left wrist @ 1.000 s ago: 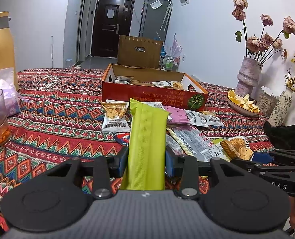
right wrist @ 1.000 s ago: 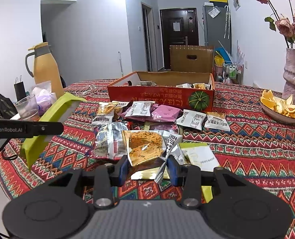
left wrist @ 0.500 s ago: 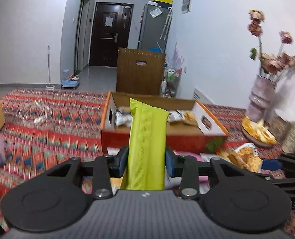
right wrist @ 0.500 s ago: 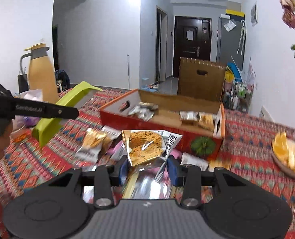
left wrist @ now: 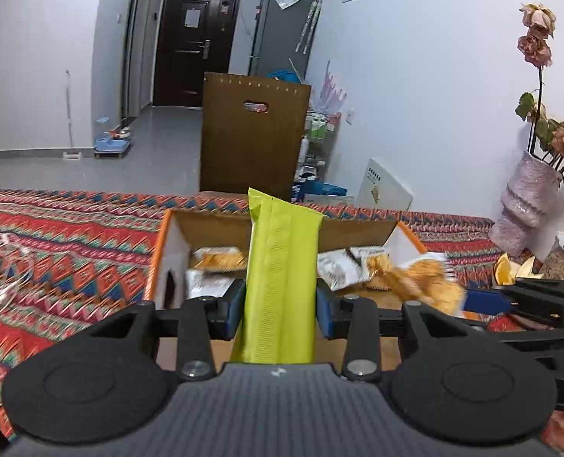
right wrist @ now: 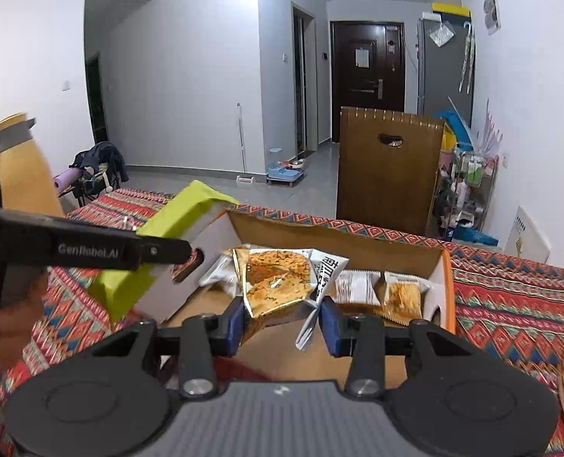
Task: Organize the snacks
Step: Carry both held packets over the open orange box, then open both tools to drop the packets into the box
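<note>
Above the cardboard box (left wrist: 358, 228), light crinkly packets are pinched mid-body: green packet (left wrist: 282, 278) by left gripper (left wrist: 279, 306), cracker packet (right wrist: 278, 282) by right gripper (right wrist: 282, 321); foil judged slippery

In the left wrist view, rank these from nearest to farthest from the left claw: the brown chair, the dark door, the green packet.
1. Green packet, clamped in the left claw.
2. Brown chair, just beyond the table.
3. Dark door, down the hallway.

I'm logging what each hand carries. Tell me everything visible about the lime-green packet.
The lime-green packet is long, flat, matte and ribbed, with a crimped top edge. The left gripper is shut on its lower part, so it points forward over the open cardboard box. Nothing else touches it.
</note>
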`<state>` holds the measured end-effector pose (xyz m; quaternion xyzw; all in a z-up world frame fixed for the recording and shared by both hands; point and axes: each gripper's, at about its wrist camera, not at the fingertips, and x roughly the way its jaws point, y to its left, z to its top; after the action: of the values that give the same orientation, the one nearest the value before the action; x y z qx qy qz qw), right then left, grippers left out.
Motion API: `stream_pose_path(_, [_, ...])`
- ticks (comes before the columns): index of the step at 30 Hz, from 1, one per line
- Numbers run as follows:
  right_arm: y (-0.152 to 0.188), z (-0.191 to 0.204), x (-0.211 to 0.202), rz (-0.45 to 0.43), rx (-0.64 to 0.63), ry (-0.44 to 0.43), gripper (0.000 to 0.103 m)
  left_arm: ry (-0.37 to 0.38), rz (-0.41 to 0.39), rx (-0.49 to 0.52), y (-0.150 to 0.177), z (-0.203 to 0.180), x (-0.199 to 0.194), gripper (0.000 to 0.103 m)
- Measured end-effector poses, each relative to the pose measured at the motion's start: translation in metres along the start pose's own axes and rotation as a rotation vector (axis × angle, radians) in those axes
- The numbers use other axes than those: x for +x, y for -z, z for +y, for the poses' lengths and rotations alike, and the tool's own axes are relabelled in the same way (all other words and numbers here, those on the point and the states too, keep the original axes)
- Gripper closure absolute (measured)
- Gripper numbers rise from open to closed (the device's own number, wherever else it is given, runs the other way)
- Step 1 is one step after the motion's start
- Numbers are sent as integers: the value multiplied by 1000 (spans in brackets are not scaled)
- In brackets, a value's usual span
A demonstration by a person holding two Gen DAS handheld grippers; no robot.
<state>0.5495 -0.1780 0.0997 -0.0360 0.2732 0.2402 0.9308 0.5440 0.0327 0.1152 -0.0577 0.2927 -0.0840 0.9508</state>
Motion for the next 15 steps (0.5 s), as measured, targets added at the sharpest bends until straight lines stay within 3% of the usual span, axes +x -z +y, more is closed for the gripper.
stream_pose_path(7, [-29,-25,64,60,55,-15,62,4,33,-16,-24,0,49,65])
stream_pose_path(15, [-40,-62,143,204,185,-49,62,4,131,-56,-33,10,104,65])
